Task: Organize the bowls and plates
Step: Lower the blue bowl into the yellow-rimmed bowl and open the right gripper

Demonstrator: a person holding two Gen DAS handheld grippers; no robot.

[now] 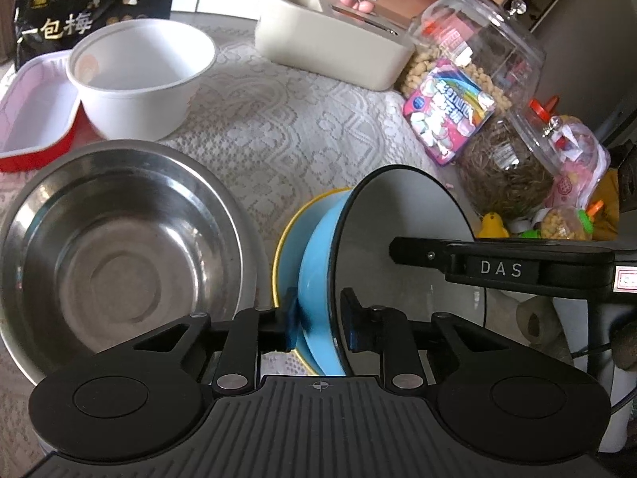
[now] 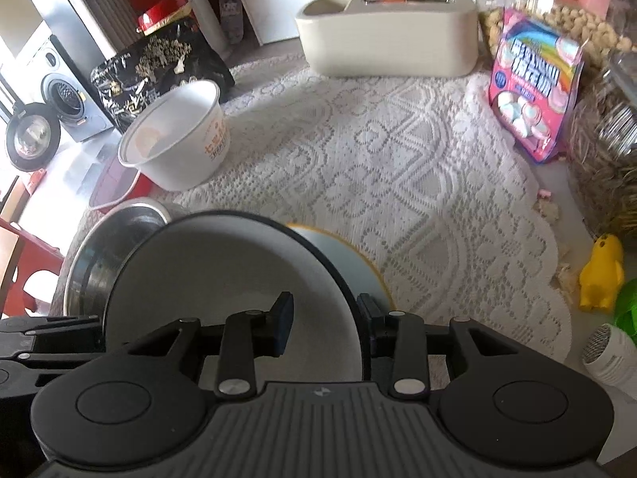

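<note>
blue bowl (image 1: 316, 279): light blue outside, white-grey inside with a thin dark rim, tilted nearly on its edge. its wall stands between the 2 fingers of the left gripper (image 1: 320, 322).
left gripper: its 2 blue pads are on both sides of the bowl wall, 1 on the blue outside and 1 on the pale inside; they seem to press it, so it grips the blue bowl.
right gripper (image 2: 326, 324): its fingers also stand on both sides of the same bowl's rim, the left pad inside the bowl and the right pad outside. if the pads really touch the rim, i cannot tell.
yellow-rimmed plate (image 1: 284, 247): pale blue with a thin yellow edge, lies under and just behind the blue bowl, in front of both grippers.
steel bowl (image 1: 115, 247): shiny metal, round, upright, just left of the left gripper and near the blue bowl.
white paper bowl (image 1: 141, 75): deep, white, with orange print outside, far ahead and to the left, leaning on the red tray (image 1: 36, 119).
red tray: red outside, white inside, far left.
tablecloth (image 1: 286, 127): white lace, under all dishes.
cream box (image 1: 330, 44): far ahead.
pink candy bag (image 1: 448, 113): ahead to the right, leaning against the clear jars (image 1: 497, 91).
</note>
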